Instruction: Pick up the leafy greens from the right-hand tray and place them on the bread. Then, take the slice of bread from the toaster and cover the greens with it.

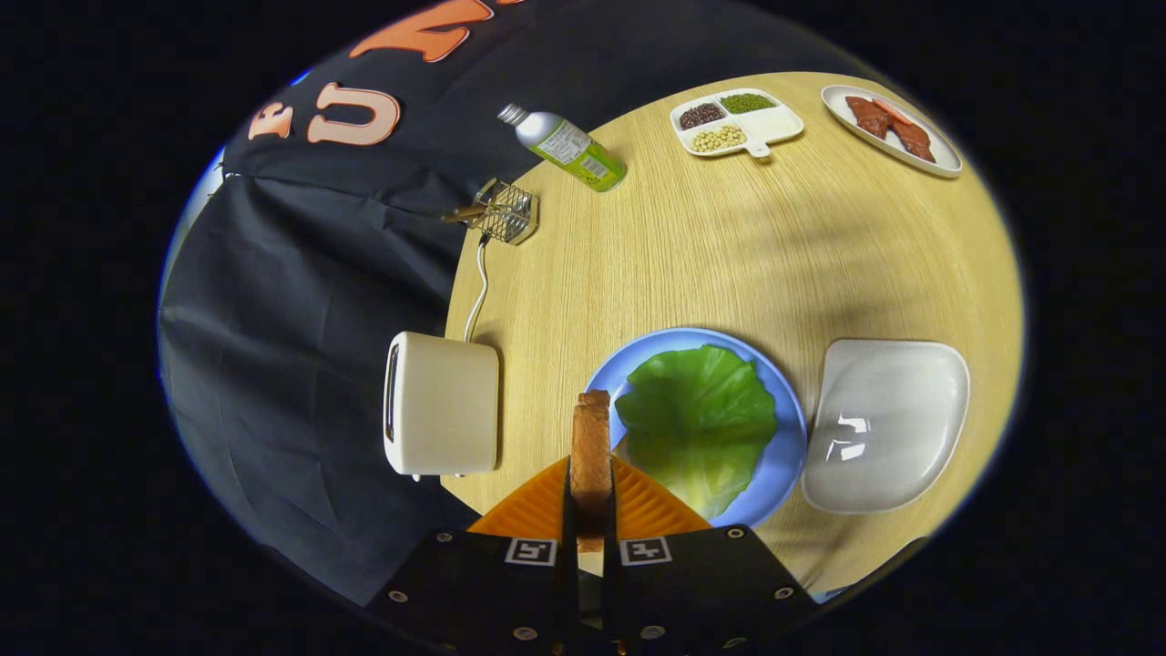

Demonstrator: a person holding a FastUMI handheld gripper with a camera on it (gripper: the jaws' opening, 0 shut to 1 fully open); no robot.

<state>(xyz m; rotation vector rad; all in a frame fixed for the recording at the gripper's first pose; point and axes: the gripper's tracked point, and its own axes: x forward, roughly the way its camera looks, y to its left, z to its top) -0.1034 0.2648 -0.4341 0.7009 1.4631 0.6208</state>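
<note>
Bread: we see a toasted slice (591, 446) standing on edge between the fingers, rising just ahead of them; its top edge reaches over the near rim of the plate
Gripper: our gripper (590, 510) is closed on the slice, a finger pressed to each flat face
Greens: a broad green leaf (700, 421) lies flat on the plate, just beside the held slice on the right; we see a sliver of something pale at the leaf's near edge, but we cannot tell what it is
Plate: blue and round (783, 401), just ahead of the fingers; the leaf covers most of it
Toaster: cream (444, 404), left of the plate at the table's edge; its slot faces away to the left, so we cannot see inside; a white cord (477, 296) runs from it toward the rack
Tray: white, glossy (884, 421), just right of the plate
Table: light wood, round (729, 246)
Rack: a small wire rack (504, 210) near the far left edge
Bottle: lies on its side (565, 146) beyond the rack
Far dishes: a divided dish (736, 123) with beans and grains; a white plate (891, 128) with reddish pieces, to its right
</note>
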